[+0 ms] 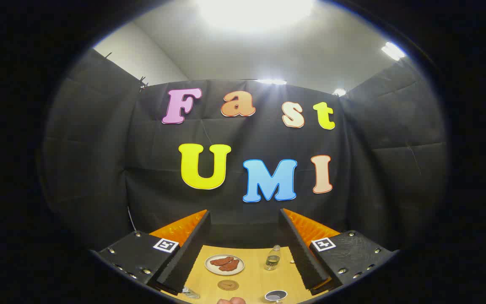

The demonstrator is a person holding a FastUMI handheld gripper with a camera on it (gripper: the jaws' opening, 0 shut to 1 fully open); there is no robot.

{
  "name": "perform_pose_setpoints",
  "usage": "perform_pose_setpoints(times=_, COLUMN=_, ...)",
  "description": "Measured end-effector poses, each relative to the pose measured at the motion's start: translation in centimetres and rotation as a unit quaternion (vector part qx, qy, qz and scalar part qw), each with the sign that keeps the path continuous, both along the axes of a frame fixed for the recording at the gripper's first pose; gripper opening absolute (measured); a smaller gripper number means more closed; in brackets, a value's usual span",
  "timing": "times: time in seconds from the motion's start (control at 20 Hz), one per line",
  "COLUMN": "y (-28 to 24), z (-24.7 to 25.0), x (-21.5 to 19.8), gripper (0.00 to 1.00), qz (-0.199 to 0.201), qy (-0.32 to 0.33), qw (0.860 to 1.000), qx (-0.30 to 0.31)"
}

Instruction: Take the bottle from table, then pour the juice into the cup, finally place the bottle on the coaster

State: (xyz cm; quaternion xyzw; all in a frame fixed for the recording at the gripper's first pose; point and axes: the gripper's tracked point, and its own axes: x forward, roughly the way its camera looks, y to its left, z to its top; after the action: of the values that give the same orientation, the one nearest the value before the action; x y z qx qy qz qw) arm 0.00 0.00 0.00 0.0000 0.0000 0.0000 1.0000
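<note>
My gripper (245, 217) is held high above the wooden table (251, 274), its fingers wide apart with nothing between them. Far below, seen between the fingers, a small clear bottle (272, 258) with a little yellowish juice stands upright toward the right finger. A round brown coaster (228, 285) lies on the table nearer to me. A dark-rimmed cup (275, 295) sits at the near edge, to the right of the coaster.
A pale plate (224, 264) with reddish-brown food lies left of the bottle. Another clear object (190, 292) pokes out by the left finger. A fingertip of a person's hand (231, 300) shows at the near table edge. Black cloth walls close in the booth.
</note>
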Motion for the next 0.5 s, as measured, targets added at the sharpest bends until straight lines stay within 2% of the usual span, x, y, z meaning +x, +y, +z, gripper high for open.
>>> perform_pose_setpoints(times=0.2, y=0.7, z=-0.8, x=0.9, gripper=0.99, qz=0.018, qy=0.005, qw=1.000, qx=-0.005)
perform_pose_setpoints(times=0.5, y=0.3, z=-2.2, x=1.7, gripper=0.99, qz=0.017, qy=0.007, qw=1.000, qx=-0.008)
